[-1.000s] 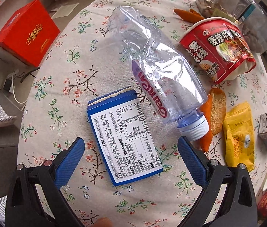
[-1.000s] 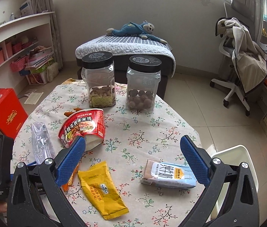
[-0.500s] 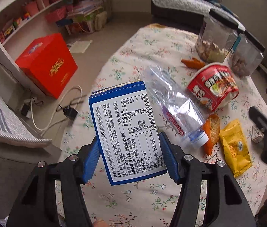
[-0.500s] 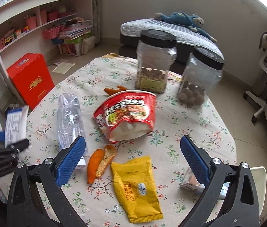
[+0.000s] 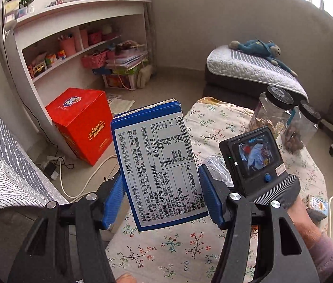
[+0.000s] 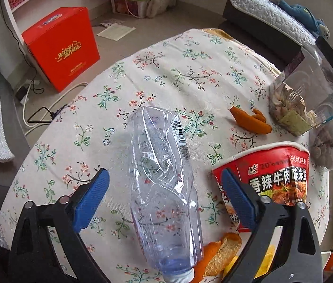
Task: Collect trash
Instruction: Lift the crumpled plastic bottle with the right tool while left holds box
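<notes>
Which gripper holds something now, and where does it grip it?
The left gripper holds the blue box by its two long sides. The right gripper is closing around the bottle, not gripping yet.

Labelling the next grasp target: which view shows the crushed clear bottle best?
Right wrist. The crushed clear bottle lies whole on the tablecloth between the right gripper's closing, not yet touching jaws. Left wrist shows only a crumpled sliver behind the blue box.

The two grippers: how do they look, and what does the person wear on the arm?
Each gripper, left and right, has black angular arms with silver bolts and two blue textured pads. The right unit, seen from the left wrist view, carries a small black display with a blue button and a green light, on a ribbed dark grip. The person's sleeve is pale pink.
</notes>
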`<state>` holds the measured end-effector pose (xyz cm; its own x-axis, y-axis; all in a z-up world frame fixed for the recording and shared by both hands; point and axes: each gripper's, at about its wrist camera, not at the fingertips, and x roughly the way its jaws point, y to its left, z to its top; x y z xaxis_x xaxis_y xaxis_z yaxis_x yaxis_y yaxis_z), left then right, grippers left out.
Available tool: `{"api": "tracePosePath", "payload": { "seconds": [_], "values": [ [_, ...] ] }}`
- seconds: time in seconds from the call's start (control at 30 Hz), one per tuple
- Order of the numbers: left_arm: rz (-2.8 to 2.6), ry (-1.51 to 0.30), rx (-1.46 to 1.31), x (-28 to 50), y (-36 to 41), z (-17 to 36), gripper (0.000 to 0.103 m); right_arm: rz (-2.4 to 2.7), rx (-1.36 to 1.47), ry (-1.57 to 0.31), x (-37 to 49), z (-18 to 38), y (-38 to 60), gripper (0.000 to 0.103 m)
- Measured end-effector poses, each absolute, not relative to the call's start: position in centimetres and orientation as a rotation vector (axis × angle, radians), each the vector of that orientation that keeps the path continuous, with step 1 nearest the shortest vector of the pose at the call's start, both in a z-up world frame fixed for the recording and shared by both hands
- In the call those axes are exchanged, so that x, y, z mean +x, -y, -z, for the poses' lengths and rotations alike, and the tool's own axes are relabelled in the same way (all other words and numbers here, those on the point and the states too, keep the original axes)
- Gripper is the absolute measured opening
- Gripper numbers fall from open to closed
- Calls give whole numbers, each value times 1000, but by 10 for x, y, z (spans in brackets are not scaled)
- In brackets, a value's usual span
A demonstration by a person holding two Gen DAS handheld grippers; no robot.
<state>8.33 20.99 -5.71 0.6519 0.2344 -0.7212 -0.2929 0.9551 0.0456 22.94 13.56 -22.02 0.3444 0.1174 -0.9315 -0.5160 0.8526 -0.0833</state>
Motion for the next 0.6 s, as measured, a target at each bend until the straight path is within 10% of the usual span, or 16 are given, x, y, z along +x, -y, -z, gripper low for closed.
{"api": "tracePosePath", "payload": {
  "seconds": [0.03, 0.6],
  "values": [
    [-302, -806, -87, 83, -214, 56, 60, -423, -406, -1198, 235, 229, -138, 60],
    [-310, -753, -161, 77, -226, 48, 60, -436, -177, -932, 173, 118, -74, 58]
  ]
}}
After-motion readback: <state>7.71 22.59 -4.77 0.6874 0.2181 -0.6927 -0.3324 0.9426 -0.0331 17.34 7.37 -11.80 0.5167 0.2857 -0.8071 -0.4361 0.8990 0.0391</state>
